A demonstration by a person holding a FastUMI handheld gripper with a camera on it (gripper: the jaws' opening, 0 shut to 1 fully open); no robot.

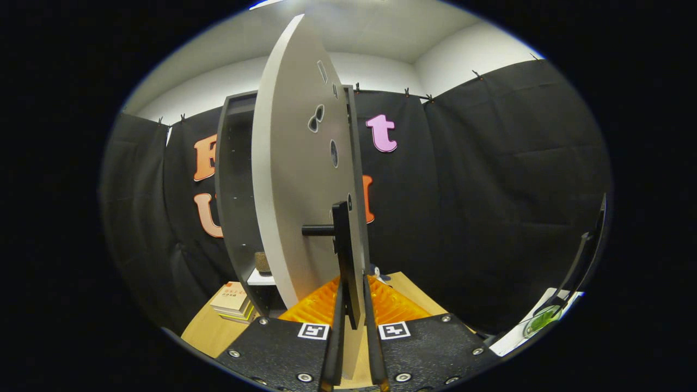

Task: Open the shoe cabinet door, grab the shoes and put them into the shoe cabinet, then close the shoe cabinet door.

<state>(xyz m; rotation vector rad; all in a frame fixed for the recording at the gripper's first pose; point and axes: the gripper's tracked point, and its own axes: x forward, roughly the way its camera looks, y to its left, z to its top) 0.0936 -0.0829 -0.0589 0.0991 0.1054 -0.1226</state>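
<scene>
The shoe cabinet (234, 185) is a tall dark frame standing on a wooden table (204, 332). Its pale door (294, 190) has swung out toward me, and I see it nearly edge-on. A black bar handle (342, 239) sticks out from the door on a short stem. My gripper (353, 288) is shut on the lower end of this handle, with a finger (335, 326) pressed against each side. Inside the cabinet, a small brownish object (262, 262) sits on a white shelf (260, 279).
A short stack of books (233, 300) lies on the table left of the cabinet's foot. At the far right, a black stand (580, 261) rises over a white surface holding a green object (540, 320). Black cloth walls close off the booth behind.
</scene>
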